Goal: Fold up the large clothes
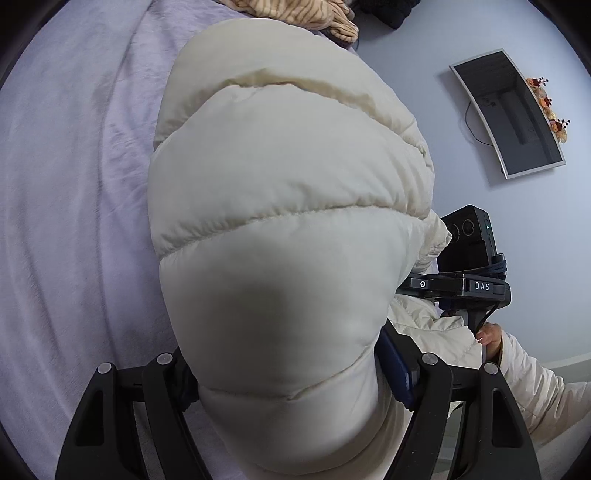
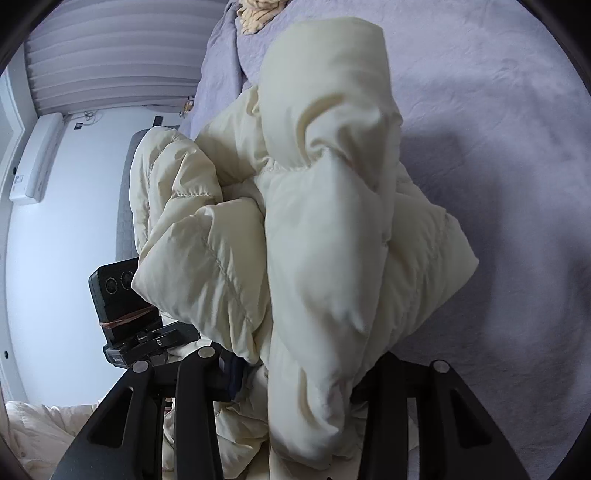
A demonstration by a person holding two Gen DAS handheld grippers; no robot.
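The left wrist view shows the cream puffer jacket (image 1: 280,206) as one smooth quilted bulge; the right wrist view shows it bunched in folds (image 2: 325,236). Both units are raised over the lavender bed (image 1: 74,184). The left gripper (image 1: 291,376) jaws are clenched on the jacket, as are the right gripper (image 2: 295,380) jaws. Beyond the jacket lies a tan striped cloth (image 1: 295,14). A framed mirror (image 1: 509,114) hangs on the wall past the bed edge. Bare bedding extends on the jacket's far side (image 2: 498,147).
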